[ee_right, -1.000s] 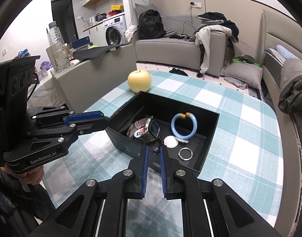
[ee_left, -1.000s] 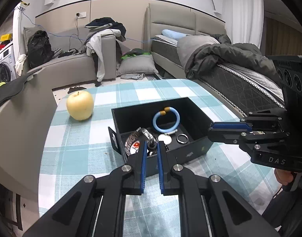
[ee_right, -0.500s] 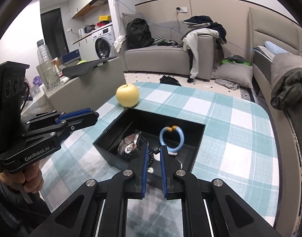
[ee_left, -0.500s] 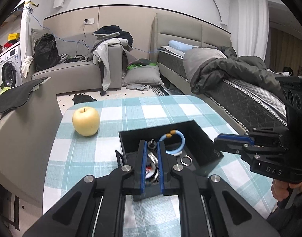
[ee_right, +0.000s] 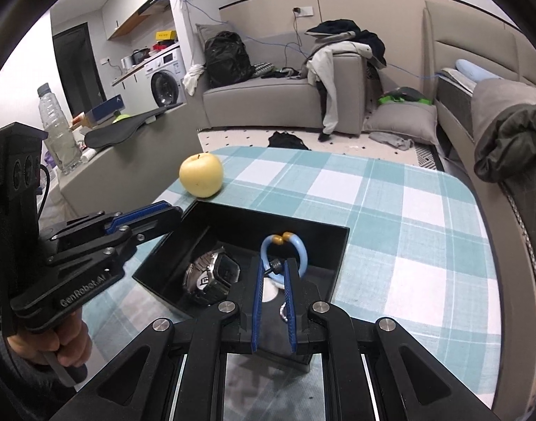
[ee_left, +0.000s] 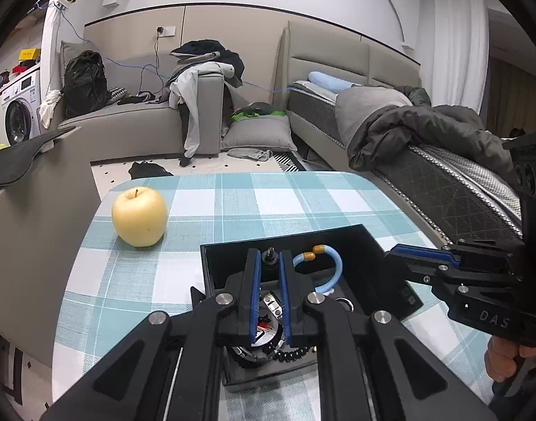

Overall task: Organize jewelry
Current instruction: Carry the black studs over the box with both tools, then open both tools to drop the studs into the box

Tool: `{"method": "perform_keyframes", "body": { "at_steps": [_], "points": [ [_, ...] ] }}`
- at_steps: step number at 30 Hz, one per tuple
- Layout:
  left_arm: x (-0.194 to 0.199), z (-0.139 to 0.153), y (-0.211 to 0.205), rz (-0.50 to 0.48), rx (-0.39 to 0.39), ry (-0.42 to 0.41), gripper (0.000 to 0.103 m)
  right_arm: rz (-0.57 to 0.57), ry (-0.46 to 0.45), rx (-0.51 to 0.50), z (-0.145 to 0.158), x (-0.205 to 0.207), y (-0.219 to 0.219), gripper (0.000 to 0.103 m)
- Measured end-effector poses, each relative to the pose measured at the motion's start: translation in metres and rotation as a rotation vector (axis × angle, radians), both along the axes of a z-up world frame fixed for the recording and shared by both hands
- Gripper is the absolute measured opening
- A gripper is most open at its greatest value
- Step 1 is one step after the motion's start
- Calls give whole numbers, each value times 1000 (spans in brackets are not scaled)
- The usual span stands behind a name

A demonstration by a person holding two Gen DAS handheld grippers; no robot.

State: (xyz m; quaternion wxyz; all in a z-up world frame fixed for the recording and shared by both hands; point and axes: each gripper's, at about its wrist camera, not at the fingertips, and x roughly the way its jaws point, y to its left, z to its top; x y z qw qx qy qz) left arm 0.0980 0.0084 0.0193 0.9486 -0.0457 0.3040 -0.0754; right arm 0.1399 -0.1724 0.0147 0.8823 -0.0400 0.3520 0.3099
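Both my grippers hovering over black box (ee_left: 383, 245): left gripper (ee_left: 268, 263) and right gripper (ee_right: 276, 270) fingers narrow, each framing small dark knob, grip unconfirmed; apple (ee_right: 201, 174) sitting on tabletop (ee_right: 425, 210).

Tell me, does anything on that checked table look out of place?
Yes: a yellow apple sits on the tablecloth just beyond the black jewelry box, which holds a watch and blue bracelet. Fruit seems odd beside jewelry.

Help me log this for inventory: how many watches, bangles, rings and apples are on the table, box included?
Watch: 1
Blue bangle: 1
Silver ring: 1
Apple: 1
Total: 4
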Motion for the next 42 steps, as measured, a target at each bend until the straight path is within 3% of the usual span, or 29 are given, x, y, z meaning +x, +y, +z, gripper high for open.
{"method": "perform_keyframes", "body": {
  "at_steps": [29, 32, 34, 37, 39, 42],
  "points": [
    [19, -20, -11, 16, 16, 51, 6, 3, 71, -22, -23, 22, 16, 14],
    [17, -20, -12, 16, 16, 55, 7, 7, 40, -25, -17, 17, 14, 23],
    [15, -18, -12, 17, 18, 54, 12, 6, 11, -22, -13, 13, 12, 35],
    [9, -15, -12, 17, 20, 42, 24, -2, -59, -15, -3, 4, 6, 51],
    [5, -12, -12, 19, 20, 39, 34, 3, -72, -6, 0, 0, 2, 70],
    [-2, -7, -11, 19, 17, 23, 51, 1, -103, 12, 6, -10, -4, 90]
  ]
}}
